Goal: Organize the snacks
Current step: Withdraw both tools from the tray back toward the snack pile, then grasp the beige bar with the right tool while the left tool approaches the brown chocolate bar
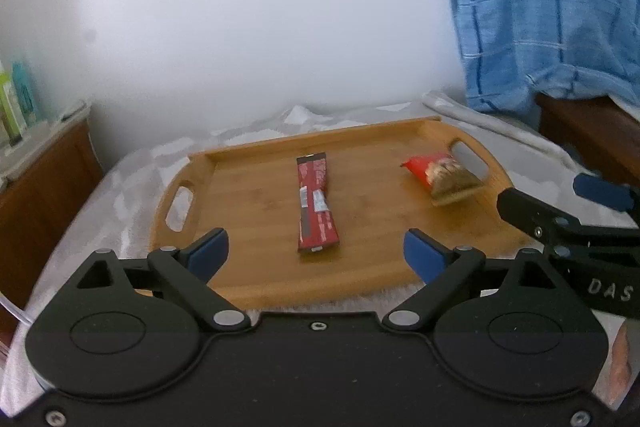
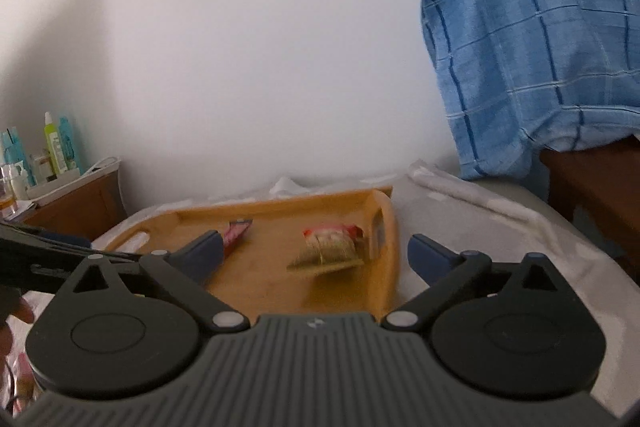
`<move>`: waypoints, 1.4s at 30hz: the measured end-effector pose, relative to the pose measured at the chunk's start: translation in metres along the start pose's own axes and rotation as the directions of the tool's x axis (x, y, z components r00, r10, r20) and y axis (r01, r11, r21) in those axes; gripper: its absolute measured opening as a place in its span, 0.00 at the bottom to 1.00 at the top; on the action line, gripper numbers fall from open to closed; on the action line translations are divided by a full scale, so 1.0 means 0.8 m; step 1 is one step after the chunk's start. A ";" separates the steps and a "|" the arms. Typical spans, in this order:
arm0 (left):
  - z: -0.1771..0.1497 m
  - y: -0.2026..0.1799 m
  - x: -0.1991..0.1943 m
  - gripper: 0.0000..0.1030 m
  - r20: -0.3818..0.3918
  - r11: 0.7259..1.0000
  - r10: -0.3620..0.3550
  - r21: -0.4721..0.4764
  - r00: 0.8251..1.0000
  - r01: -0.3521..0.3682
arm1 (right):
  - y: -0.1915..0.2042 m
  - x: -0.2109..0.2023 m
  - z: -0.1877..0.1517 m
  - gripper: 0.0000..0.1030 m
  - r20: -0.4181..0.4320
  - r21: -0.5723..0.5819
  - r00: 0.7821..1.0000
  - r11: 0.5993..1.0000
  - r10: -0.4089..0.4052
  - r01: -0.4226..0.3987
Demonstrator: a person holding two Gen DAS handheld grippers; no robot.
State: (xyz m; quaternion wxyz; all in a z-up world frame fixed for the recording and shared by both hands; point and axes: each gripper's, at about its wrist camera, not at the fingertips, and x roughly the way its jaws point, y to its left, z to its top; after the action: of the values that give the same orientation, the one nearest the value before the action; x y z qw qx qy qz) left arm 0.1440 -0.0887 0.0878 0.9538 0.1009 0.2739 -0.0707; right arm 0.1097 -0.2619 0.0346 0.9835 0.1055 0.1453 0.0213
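Observation:
A wooden tray (image 1: 256, 219) with cut-out handles lies on a white cloth. On it rest a long red snack bar (image 1: 316, 203) in the middle and a red and gold snack packet (image 1: 444, 175) near the right handle. My left gripper (image 1: 316, 255) stands open over the tray's near edge, nothing between its blue pads. The right gripper (image 1: 568, 203) shows at the right edge of that view. In the right wrist view the tray (image 2: 384, 267), the packet (image 2: 332, 247) and the bar's end (image 2: 238, 231) appear ahead of my open right gripper (image 2: 316, 255), which holds nothing.
A blue checked cloth (image 1: 548, 7) hangs over dark wooden furniture (image 1: 588, 135) at the right. A wooden cabinet (image 2: 80, 203) at the left carries several bottles (image 2: 56, 147). A white wall stands behind the tray. A hand (image 2: 16, 311) shows at the left edge.

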 end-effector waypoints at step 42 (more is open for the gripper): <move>-0.085 0.008 -0.184 0.84 0.012 0.976 -0.090 -0.196 0.996 0.091 | -0.003 -0.113 -0.044 1.00 -0.074 0.114 0.982 0.977 -0.175 0.183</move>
State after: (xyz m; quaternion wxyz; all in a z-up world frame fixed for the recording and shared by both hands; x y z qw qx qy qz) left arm -0.0128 -0.0554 0.1114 0.9554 -0.0062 0.2823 -0.0869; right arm 0.0133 -0.2639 0.0263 0.9682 0.1501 0.1864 -0.0728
